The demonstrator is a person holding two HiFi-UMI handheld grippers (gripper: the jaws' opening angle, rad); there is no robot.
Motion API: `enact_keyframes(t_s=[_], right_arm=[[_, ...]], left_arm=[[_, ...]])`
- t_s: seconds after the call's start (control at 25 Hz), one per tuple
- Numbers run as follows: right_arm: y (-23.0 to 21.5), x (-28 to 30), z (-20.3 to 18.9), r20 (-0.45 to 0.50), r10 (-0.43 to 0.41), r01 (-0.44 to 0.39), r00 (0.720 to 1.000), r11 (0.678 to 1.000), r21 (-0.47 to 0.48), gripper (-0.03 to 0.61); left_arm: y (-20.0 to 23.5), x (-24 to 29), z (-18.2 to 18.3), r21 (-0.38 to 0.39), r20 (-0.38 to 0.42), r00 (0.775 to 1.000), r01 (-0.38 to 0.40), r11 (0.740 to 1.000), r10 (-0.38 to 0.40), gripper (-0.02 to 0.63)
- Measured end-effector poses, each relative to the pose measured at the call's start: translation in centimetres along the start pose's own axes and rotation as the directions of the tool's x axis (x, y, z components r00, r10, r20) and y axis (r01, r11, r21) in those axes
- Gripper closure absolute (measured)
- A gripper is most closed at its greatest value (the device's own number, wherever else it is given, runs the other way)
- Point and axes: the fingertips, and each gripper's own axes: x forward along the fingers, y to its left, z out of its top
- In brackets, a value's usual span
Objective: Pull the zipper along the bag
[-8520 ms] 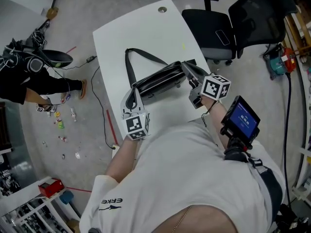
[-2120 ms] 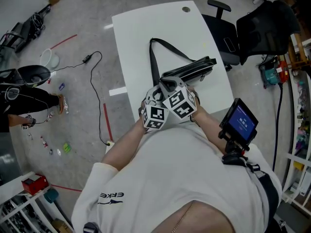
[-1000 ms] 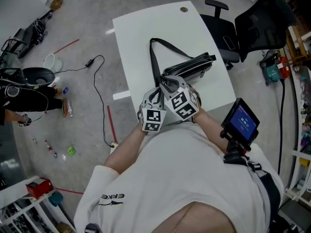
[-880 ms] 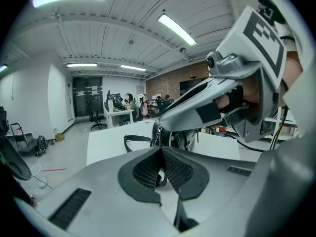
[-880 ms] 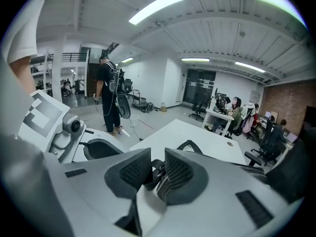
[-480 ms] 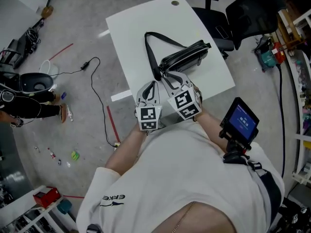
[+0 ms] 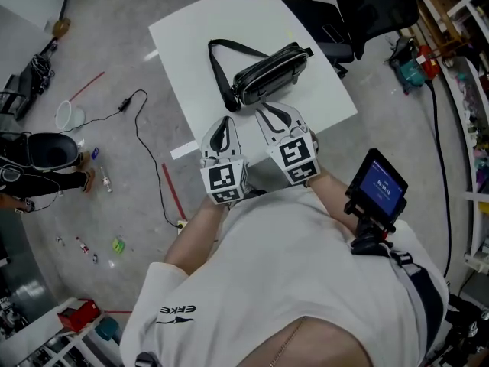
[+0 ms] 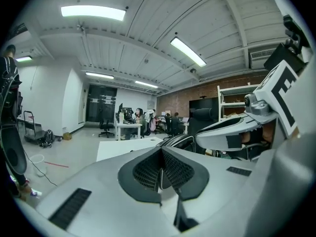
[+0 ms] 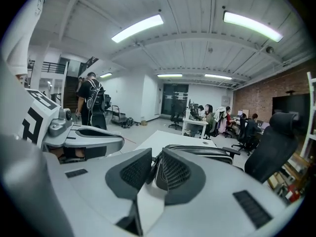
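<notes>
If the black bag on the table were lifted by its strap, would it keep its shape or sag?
The black soft-sided shoulder bag lies low and elongated on the white table, so it would probably sag a little. Its long black strap lies in a loose loop, likely floppy, so the bag may swing.

Head view steeply down over table [image 7: 191, 52]; both gripper views near-level, low, sharing the bag [image 7: 267, 73].
</notes>
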Motion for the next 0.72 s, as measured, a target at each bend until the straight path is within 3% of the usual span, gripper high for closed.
enact_keyframes(t_s=[0.44,0.72], right_arm=[[-4.6,-10.9,-0.9,0.118,0.067,-0.071,0.991,0.997,0.032,0.558],[-4.8,-17.1,-2.1,0.155,0.137,-0.144,0.978,0.989,0.034,0.572]], left_arm=[[-10.1,-3.7,2.2,-0.004,0.067,0.987,-0.144,0.99,0.144,0.612],[-15.1,-8.2,2.7,-0.021,0.093,0.969,-0.227,0.974,0.228,0.612]])
